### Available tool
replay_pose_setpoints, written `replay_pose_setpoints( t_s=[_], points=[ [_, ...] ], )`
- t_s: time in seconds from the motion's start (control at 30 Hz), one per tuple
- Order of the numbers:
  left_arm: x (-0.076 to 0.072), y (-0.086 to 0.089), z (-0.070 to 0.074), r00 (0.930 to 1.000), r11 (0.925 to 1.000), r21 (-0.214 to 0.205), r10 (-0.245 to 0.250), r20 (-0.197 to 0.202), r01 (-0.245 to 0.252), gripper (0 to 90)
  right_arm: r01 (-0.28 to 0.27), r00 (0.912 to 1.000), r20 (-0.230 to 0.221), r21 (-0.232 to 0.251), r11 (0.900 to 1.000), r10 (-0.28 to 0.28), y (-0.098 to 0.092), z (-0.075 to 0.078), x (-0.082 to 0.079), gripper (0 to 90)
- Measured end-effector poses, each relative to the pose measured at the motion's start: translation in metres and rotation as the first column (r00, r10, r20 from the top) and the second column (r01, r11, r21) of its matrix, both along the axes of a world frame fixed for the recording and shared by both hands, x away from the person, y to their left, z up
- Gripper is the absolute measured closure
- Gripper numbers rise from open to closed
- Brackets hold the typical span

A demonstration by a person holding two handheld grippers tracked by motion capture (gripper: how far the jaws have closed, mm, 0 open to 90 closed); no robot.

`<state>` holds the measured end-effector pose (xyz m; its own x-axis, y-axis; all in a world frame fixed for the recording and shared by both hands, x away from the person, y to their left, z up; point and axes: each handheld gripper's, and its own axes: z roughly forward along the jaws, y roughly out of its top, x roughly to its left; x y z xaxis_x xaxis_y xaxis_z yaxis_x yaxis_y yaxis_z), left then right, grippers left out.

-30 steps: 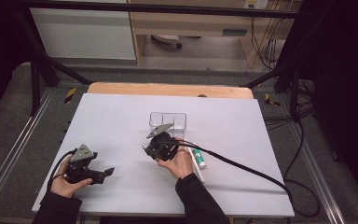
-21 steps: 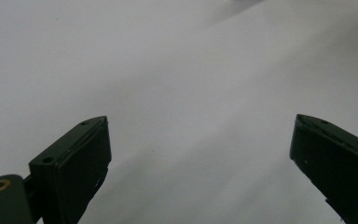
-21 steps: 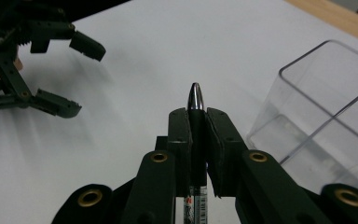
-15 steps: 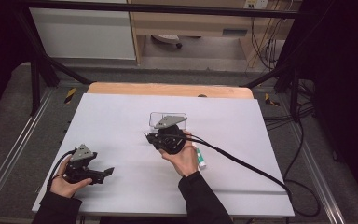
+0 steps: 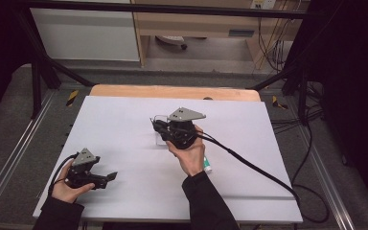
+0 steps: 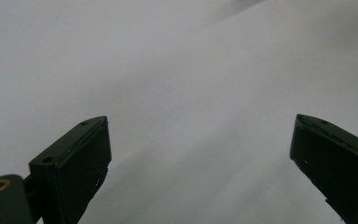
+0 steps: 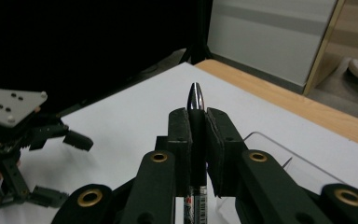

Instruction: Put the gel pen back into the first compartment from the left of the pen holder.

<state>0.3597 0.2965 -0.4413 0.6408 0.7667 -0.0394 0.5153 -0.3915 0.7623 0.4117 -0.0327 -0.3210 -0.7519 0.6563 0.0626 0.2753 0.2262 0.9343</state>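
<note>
Raised right claw (image 7: 197,122) clamps pen (image 7: 195,99).

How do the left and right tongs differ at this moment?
The left tongs stand wide open with nothing between the jaws; the right tongs are shut on a pen. In the high view the left sits low near the table's front edge, the right is held up over its middle. Both are hand-held.

Light falls evenly from above on my desk (image 5: 124,120), which reads pale and bright while the room around it sinks into black. My hands cast soft, faint shadows. In my left gripper view everything is blurred; my pen's (image 7: 195,100) tip glints.
</note>
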Motion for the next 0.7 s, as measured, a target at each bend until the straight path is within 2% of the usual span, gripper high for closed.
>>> replay_pose_setpoints(
  t_s=[0.27, 0.5, 0.7],
  points=[
    [0.0, 0.0, 0.0, 1.0, 1.0, 0.0, 0.0, 0.0, 0.0, 5.3, 0.052, 0.9982, 0.023, 0.096, 0.994, -0.054, -0.002, 0.005, 0.013, 80.6],
    [0.0, 0.001, 0.0, 1.0, 1.0, -0.005, 0.003, 0.0, -0.003, 5.3, 0.106, 0.9928, 0.038, 0.153, 0.9826, -0.113, -0.003, 0.008, 0.031, 80.6],
    [0.001, 0.002, 0.0, 1.0, 1.0, -0.008, 0.004, 0.001, -0.004, 5.3, 0.119, 0.9907, 0.043, 0.185, 0.9755, -0.129, 0.0, 0.008, 0.044, 80.6]
  ],
)
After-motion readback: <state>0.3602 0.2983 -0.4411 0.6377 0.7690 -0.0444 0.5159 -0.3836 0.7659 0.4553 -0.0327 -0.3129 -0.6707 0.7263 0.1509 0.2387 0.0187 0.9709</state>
